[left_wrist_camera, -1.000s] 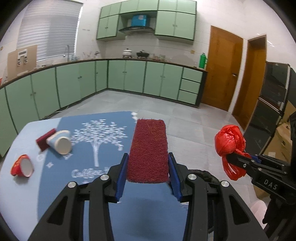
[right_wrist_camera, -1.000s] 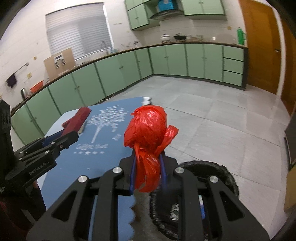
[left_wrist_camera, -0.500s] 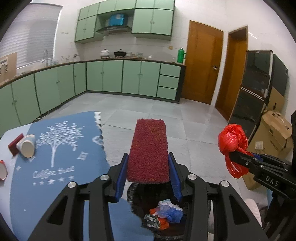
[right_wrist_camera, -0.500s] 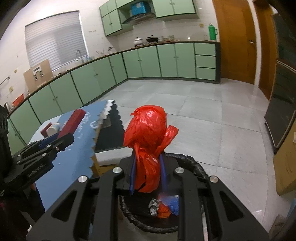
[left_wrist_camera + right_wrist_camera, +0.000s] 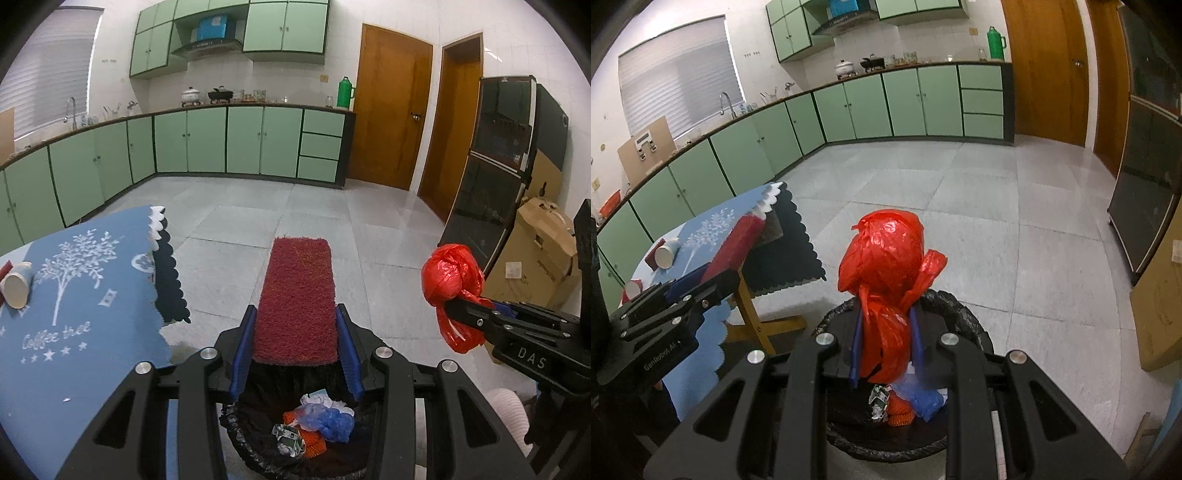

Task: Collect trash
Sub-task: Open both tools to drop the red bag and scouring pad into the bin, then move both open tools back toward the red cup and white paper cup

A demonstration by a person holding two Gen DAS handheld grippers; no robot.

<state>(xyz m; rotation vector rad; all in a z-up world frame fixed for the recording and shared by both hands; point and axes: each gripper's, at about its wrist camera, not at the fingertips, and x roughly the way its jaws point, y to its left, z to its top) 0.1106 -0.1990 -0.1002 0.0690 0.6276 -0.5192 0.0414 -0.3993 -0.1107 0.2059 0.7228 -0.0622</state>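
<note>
While "Coffee tree" marks the tablecloth [image 5: 74, 314], "DAS" tool [image 5: 456, 306] pinches red bag [image 5: 450, 280].

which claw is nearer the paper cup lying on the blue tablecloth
Left. The left claw, holding the red scouring pad, is beside the table with the paper cup; the right claw is farther, over the bin.

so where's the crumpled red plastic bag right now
The crumpled red plastic bag is clamped in the right gripper, held just above the black-lined trash bin; in the left wrist view it shows at the right.

red pad [image 5: 296, 300], red bag [image 5: 884, 273] above bin [image 5: 964, 314].
</note>
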